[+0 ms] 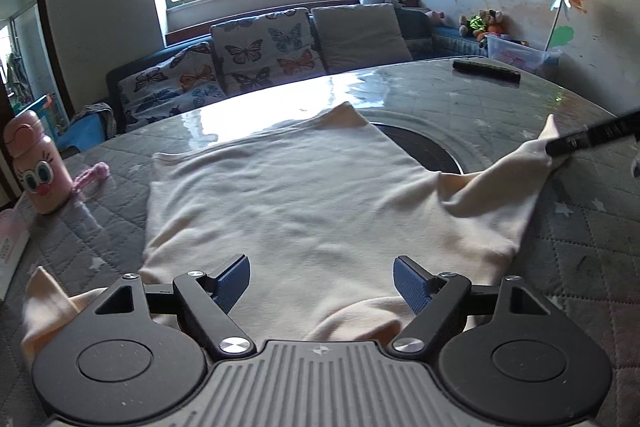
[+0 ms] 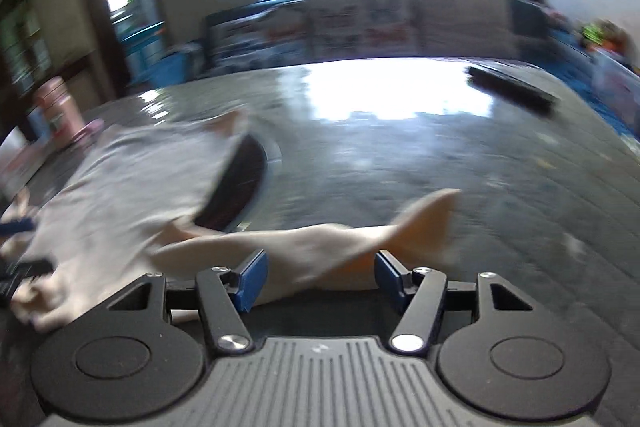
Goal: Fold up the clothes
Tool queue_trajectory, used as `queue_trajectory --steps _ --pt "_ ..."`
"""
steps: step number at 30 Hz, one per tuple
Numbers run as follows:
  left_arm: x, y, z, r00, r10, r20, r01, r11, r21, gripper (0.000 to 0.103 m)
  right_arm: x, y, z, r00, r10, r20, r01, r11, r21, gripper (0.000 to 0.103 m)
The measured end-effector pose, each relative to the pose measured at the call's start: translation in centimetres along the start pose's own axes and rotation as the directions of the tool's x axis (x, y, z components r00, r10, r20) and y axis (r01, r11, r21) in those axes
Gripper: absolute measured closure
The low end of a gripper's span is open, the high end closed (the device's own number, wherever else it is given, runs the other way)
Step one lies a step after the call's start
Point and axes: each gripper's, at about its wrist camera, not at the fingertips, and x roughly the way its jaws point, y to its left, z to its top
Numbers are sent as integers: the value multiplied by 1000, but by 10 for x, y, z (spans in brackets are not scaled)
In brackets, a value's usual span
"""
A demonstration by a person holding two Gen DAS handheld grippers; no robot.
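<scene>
A cream garment point(image 1: 288, 203) lies spread flat on the quilted grey table cover point(image 1: 592, 251). My left gripper point(image 1: 322, 281) is open above the garment's near edge, its blue pads apart and empty. In the left wrist view my right gripper point(image 1: 560, 147) reaches in from the right at the tip of the stretched-out sleeve point(image 1: 516, 163); whether it grips the cloth there is unclear. In the blurred right wrist view my right gripper point(image 2: 318, 277) is open, with the sleeve point(image 2: 320, 243) lying between and ahead of its blue pads.
A pink cartoon bottle point(image 1: 34, 167) stands at the table's left. A black flat object point(image 1: 486, 70) lies at the far right. A dark round disc point(image 1: 424, 147) sits partly under the garment. A sofa with butterfly cushions point(image 1: 256, 51) stands beyond.
</scene>
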Motion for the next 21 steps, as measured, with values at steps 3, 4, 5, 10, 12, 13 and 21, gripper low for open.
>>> queue_trajectory --steps 3,4,5,10,12,13,21 --pt "2 -6 0 1000 -15 -6 15 1000 -1 21 9 -23 6 1000 -20 -6 20 995 101 51" --pt "3 -8 0 1000 -20 -8 20 1000 0 21 13 -30 9 1000 -14 -10 15 991 135 53" --pt "4 -10 0 1000 -24 -10 24 1000 2 21 17 -37 11 1000 -10 -13 12 986 166 55" --pt "7 -16 -2 999 -40 -24 40 999 9 20 35 -42 20 1000 -14 -22 19 974 228 71" --pt "9 -17 -2 999 -44 -28 45 999 10 20 41 -44 19 999 -19 -35 27 966 256 85" --pt "10 -17 -3 998 -47 -30 47 999 11 20 42 -43 20 999 -22 -37 31 965 261 93" --pt "13 -17 -6 998 -51 -47 52 999 7 20 7 -34 37 990 31 136 -59 977 207 100"
